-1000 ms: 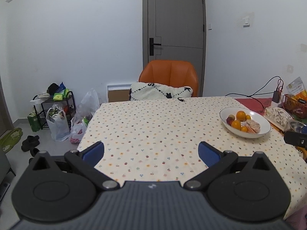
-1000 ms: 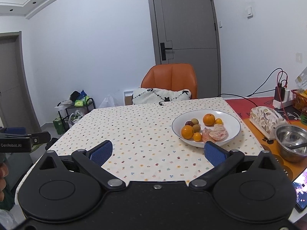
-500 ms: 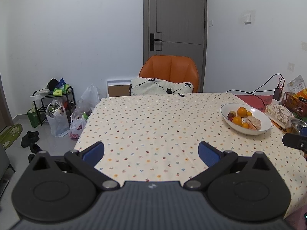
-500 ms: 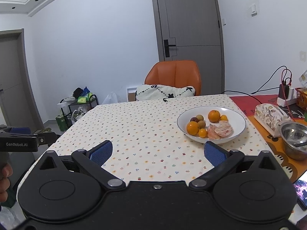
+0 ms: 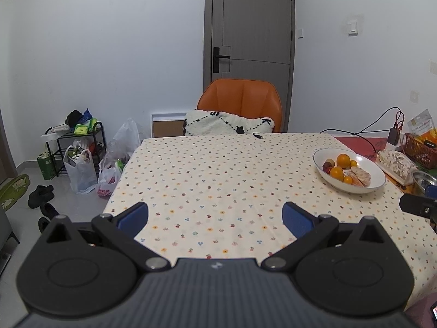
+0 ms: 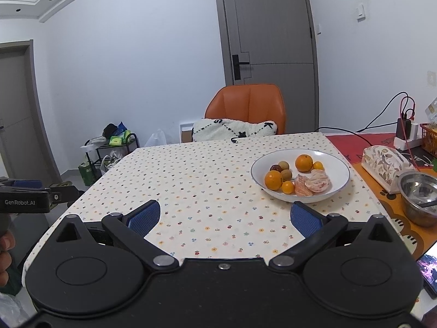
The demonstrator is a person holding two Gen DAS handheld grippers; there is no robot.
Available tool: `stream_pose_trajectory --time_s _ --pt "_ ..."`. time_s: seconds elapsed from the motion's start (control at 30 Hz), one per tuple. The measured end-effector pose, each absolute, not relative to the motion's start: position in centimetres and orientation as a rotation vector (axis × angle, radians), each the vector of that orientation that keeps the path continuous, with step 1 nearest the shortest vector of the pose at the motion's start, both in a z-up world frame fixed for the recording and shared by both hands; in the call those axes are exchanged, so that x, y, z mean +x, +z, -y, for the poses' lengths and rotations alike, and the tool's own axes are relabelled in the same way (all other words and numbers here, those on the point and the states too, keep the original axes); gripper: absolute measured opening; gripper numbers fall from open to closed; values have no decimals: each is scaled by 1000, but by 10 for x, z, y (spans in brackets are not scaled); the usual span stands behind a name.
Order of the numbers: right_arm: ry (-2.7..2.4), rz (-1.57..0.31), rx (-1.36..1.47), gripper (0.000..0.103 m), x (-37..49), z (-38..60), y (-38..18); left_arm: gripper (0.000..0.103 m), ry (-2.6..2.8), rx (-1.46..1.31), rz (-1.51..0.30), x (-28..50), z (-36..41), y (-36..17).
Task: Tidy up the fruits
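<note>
Leftward, "GenRobot.AI" on left tool (image 6: 41, 195)

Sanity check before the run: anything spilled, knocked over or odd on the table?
Nothing spilled or tipped. The fruit all sits inside the white bowl; the only oddity is two peeled citrus pieces lying among whole oranges. Both the left gripper and the right gripper are open and empty, short of the bowl.

Oranges (image 6: 303, 163), peeled segs (image 6: 316, 181), small fruits in white bowl (image 6: 342, 186), table's right.
</note>
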State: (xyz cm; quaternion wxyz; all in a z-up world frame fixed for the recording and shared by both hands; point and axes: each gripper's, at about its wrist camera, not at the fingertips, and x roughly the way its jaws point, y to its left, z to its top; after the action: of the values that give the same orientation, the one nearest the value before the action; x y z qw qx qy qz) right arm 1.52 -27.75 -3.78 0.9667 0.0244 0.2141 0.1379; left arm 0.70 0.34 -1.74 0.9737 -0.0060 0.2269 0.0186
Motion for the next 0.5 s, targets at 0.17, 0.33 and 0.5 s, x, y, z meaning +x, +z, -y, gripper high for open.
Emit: stream_pose_trajectory --time_s 0.17,0.33,0.5 --pt "281 -429 42 103 14 276 -37 103 38 -11 -457 7 -3 -17" --pt "282 -430 42 103 14 276 -37 103 37 -10 -457 7 -3 -17" --pt "281 -430 42 103 14 276 -36 103 38 -10 -458 7 -3 -17"
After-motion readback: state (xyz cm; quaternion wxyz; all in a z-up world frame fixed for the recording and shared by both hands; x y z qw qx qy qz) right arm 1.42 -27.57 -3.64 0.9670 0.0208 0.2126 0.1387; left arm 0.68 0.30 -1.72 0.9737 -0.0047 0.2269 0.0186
